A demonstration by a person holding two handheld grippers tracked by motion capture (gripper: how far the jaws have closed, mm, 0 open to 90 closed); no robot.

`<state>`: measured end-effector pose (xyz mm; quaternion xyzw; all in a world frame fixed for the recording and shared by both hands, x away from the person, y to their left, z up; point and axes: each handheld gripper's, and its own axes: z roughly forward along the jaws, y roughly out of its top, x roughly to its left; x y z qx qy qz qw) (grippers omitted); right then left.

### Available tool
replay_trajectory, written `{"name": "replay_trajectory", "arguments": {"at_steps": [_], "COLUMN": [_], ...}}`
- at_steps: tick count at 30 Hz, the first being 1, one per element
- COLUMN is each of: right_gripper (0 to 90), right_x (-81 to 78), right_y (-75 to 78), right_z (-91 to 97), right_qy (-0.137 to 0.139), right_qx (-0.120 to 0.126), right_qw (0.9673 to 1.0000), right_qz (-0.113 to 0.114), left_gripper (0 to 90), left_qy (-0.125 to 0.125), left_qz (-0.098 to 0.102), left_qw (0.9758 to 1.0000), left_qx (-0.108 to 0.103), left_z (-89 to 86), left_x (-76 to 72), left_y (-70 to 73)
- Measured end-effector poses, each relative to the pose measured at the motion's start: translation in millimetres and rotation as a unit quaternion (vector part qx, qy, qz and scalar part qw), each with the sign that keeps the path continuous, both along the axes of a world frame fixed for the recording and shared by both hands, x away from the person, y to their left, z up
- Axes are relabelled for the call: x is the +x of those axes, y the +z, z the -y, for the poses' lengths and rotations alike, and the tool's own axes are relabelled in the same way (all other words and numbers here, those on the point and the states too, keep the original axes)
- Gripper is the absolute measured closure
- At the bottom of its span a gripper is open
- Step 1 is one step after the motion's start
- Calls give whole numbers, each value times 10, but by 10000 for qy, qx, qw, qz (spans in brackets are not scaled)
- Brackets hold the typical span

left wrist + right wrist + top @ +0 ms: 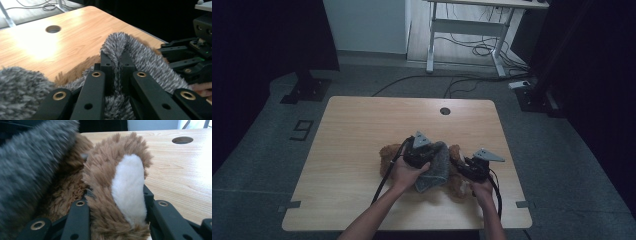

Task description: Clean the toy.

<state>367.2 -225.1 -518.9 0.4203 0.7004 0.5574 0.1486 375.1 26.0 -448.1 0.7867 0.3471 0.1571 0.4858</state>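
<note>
A brown plush toy (388,152) lies near the front middle of the wooden table (362,130). Over it drapes a grey fuzzy cloth (437,167). My left gripper (424,150) is shut on a fold of that grey cloth (130,47), which rises between its black jaws. The right gripper (467,167) sits just right of the toy. It is shut on a brown plush limb with a white patch (128,187). The grey cloth (27,165) hangs blurred beside that limb. In the left gripper view the right gripper (190,57) shows close by on the right.
A round cable hole (445,111) lies near the table's far edge. Beyond the table stand a white desk frame (467,30) with cables on the floor and dark stands at both sides. The table's front edge is close under my forearms.
</note>
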Motion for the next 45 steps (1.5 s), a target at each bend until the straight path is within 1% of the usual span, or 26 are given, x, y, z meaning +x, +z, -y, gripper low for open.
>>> {"name": "replay_trajectory", "arguments": {"at_steps": [2,4,6,7,8,9,12,15,17,19,23,24,26,30,34,37,39,41,43,45], "right_gripper": [645,645,645,644,644,644,644,643,643,642,642,642,642,642,642,641,640,640,640,639], "right_x": [1,1,2,3,3,4,2,2,2,3,4,3,4,10,12,11,10,12,14,16], "right_y": [-2,-3,-4,-5,-6,-7,-5,-5,-5,-3,-5,-5,-6,-7,-6,-7,-8,-9,-11,-11], "right_z": [-1,0,2,3,3,1,-14,-7,-8,-7,0,1,6,11,11,15,22,30,32,31], "right_qy": [-2,-13,-18,-19,-17,-5,20,7,0,-5,-21,-25,-27,-40,-48,-59,-56,-51,-52,-54], "right_qx": [-2,-3,-12,-8,-2,15,-9,-5,-8,-13,-8,-10,-22,-11,-11,-10,0,10,13,15], "right_qw": [10000,10000,10000,10000,10000,10000,10000,10000,10000,10000,10000,10000,10000,10000,10000,10000,10000,10000,10000,10000], "right_qz": [7,4,4,4,4,4,23,16,22,27,21,23,31,20,16,29,22,6,11,11], "left_gripper": [843,842,842,842,844,844,843,842,843,844,845,846,847,848,848,848,848,848,848,848], "left_qy": [160,378,582,636,682,725,856,1007,1076,1160,1296,1312,1299,1273,1236,1189,1171,1173,1160,1139], "left_qz": [-38,-128,-245,-301,-378,-432,-397,-362,-360,-314,-347,-365,-342,-188,-19,157,283,402,495,554], "left_qw": [9999,9992,9979,9974,9969,9964,9954,9941,9934,9927,9909,9905,9907,9912,9917,9919,9914,9903,9895,9885], "left_qx": [-6,52,155,160,84,-52,-190,-188,-174,-129,-143,-193,-239,-303,-361,-417,-515,-621,-700,-824], "left_z": [-168,-358,-550,-650,-748,-859,-1045,-1188,-1269,-1337,-1491,-1528,-1587,-1630,-1577,-1530,-1536,-1576,-1637,-1721], "left_x": [18,63,110,132,143,145,128,123,117,101,82,77,61,44,56,59,43,9,-32,-84], "left_y": [3,-14,-74,-113,-146,-170,-152,-137,-150,-167,-206,-212,-196,-72,94,238,353,464,549,611]}}
